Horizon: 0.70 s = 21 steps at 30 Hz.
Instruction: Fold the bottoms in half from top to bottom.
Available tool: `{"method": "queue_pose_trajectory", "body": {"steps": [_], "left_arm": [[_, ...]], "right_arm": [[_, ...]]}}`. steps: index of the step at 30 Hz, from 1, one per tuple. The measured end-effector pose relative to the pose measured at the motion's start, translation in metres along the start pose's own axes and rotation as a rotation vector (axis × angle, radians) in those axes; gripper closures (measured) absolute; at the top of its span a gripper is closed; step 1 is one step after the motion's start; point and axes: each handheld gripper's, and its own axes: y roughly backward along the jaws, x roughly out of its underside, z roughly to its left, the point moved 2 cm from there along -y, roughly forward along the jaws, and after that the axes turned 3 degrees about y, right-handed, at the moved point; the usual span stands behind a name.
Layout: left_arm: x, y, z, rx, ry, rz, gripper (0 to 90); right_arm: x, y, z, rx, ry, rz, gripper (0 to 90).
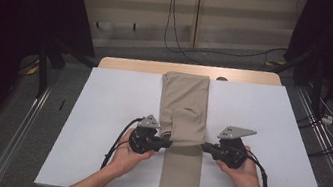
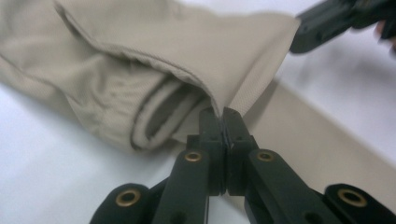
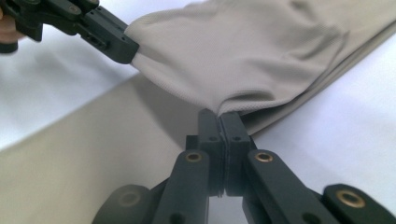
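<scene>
Two tools: left tool (image 1: pixel 168 144) pinched tight on the left edge of the folded-over end of one pair of beige trousers (image 1: pixel 186 107), right tool (image 1: pixel 203 146) likewise clamped on the right edge, jaws pressed together on cloth in both gripper views. Trousers laid lengthwise down the middle of the white counter (image 1: pixel 111 110), near end overhanging its front edge. No readable label or writing.

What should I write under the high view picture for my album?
Two hand-held grippers, left gripper and right gripper, pinch opposite edges of folded beige trousers on a white table.
</scene>
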Motion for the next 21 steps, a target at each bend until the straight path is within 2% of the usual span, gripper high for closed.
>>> {"method": "queue_pose_trajectory", "body": {"steps": [3, 6, 7, 9, 10, 11, 13, 15, 17, 19, 21], "left_arm": [[0.005, 0.000, -0.002, -0.023, -0.048, 0.021, 88.8], [0.009, 0.002, -0.001, -0.033, -0.050, 0.033, 88.6], [0.010, 0.003, -0.001, -0.029, -0.044, 0.037, 88.0], [0.010, 0.008, -0.002, 0.015, -0.016, 0.034, 81.7], [0.009, 0.011, -0.003, 0.020, -0.016, 0.026, 76.2], [0.007, 0.015, -0.005, 0.025, -0.029, 0.007, 76.2], [0.000, 0.022, -0.006, 0.028, -0.042, -0.022, 74.7], [-0.010, 0.021, 0.000, 0.000, -0.027, -0.057, 69.3], [-0.021, 0.013, 0.010, -0.030, -0.008, -0.073, 63.0], [-0.032, -0.003, 0.022, -0.058, 0.033, -0.051, 53.2], [-0.036, -0.016, 0.029, -0.102, 0.033, -0.039, 48.2]], "right_arm": [[0.006, 0.000, 0.006, -0.016, 0.018, 0.031, 89.7], [0.012, 0.003, 0.008, -0.022, 0.022, 0.048, 90.0], [0.014, 0.005, 0.008, -0.021, 0.019, 0.050, 90.0], [0.016, 0.010, 0.006, -0.009, 0.012, 0.045, 90.0], [0.016, 0.011, 0.004, -0.003, 0.004, 0.038, 90.0], [0.015, 0.012, 0.001, 0.000, -0.007, 0.029, 88.3], [0.008, 0.011, -0.005, 0.011, -0.022, 0.014, 78.0], [-0.002, 0.006, -0.012, 0.032, -0.032, 0.002, 75.8], [-0.014, -0.004, -0.022, 0.055, -0.043, -0.008, 71.8], [-0.023, -0.017, -0.033, 0.071, -0.080, -0.010, 69.0], [-0.026, -0.030, -0.040, 0.103, -0.095, 0.002, 63.4]]}}
